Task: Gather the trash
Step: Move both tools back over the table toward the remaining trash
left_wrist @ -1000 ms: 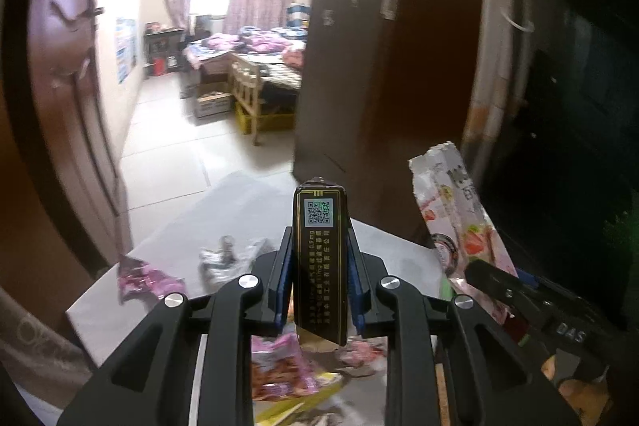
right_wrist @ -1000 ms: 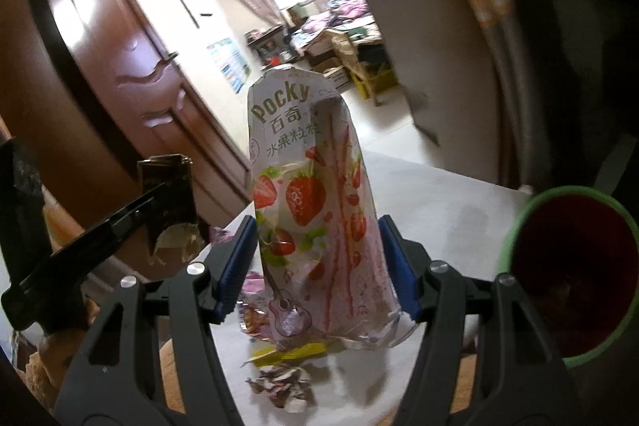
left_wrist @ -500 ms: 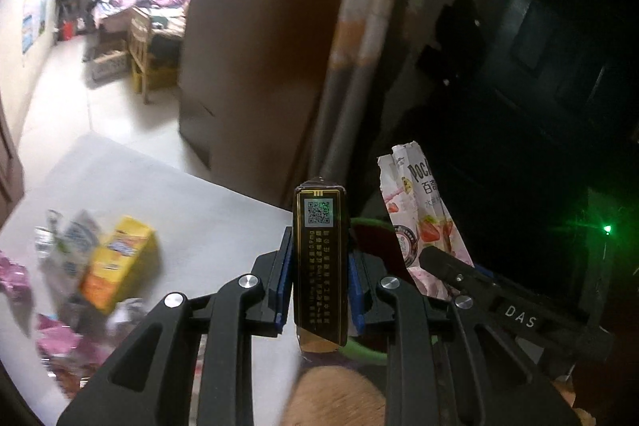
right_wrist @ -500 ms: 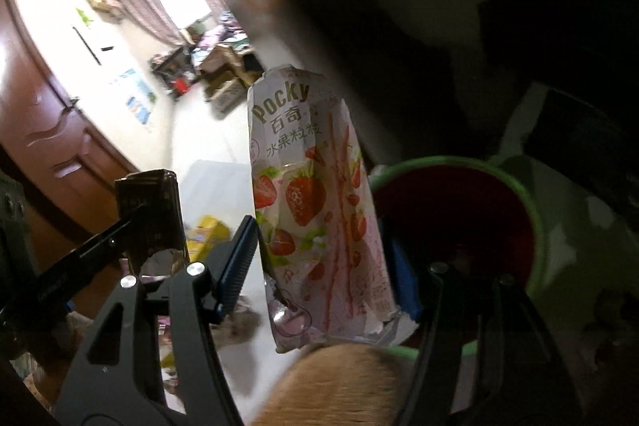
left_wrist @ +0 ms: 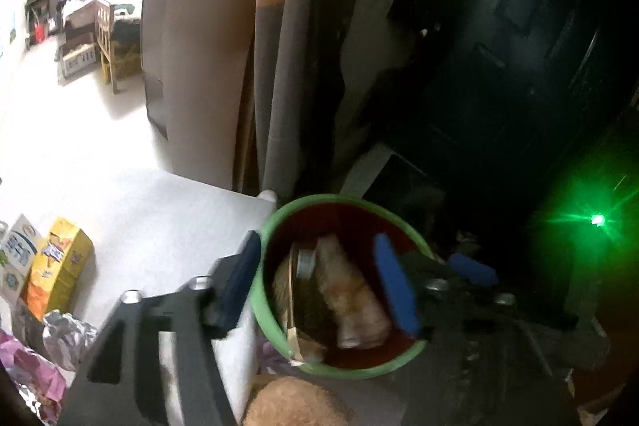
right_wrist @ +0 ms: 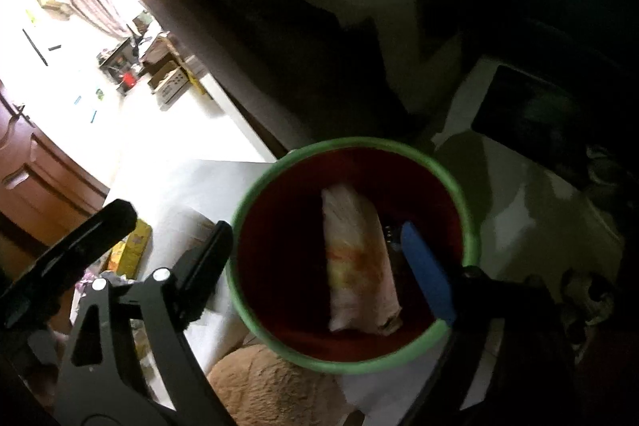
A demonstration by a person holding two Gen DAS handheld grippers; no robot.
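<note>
Both grippers over green-rimmed bin [left_wrist: 279, 342]. Left gripper [left_wrist: 319, 282] jaws opening, nothing between; dark pack [left_wrist: 303, 290] already in bin. Right gripper [right_wrist: 319, 258] jaws opening, empty; pink wrapper [right_wrist: 359, 266] lies inside. Advice: open fully, lift straight, avoid rim. More trash waits on counter [left_wrist: 159, 226].

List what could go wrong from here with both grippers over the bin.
1. Both grippers' jaws are opening above the green-rimmed bin; the left gripper and right gripper crowd its rim and could tip it.
2. The Pocky wrapper lies high inside, so later trash may spill out.
</note>
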